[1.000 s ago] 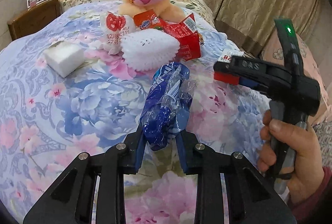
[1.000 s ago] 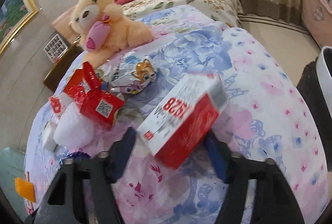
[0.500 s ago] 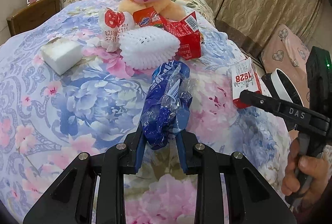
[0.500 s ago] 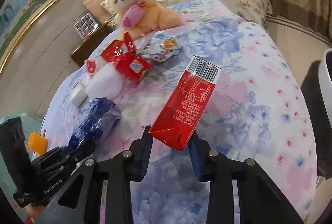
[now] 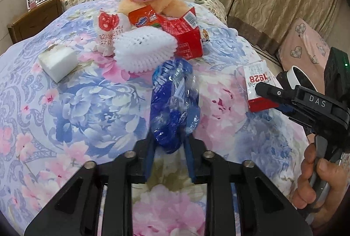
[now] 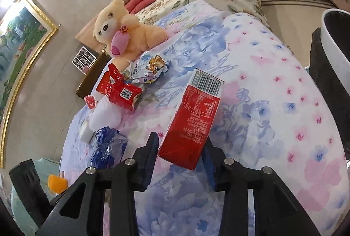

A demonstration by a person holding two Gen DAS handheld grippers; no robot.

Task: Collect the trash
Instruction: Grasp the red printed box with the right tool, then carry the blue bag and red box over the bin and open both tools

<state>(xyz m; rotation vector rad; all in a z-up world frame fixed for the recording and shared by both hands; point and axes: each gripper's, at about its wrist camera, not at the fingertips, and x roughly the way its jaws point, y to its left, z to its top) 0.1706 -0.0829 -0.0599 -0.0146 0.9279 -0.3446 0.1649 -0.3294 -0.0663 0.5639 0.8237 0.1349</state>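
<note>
Behind the left claw [image 5: 168,146], closing on a blue wrapper [image 5: 175,102], bed hidden; right claw [image 6: 179,148] clamps a red carton [image 6: 192,117].

My view loses the white bin [image 6: 334,39] past the right edge; the red carton [image 5: 259,87] sits half behind my right gripper [image 5: 282,102], its small print unreadable.

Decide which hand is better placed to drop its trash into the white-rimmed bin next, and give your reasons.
Right. The right gripper holds the red carton nearest the bin; the left gripper, closing on the blue wrapper, sits farther away.
</note>
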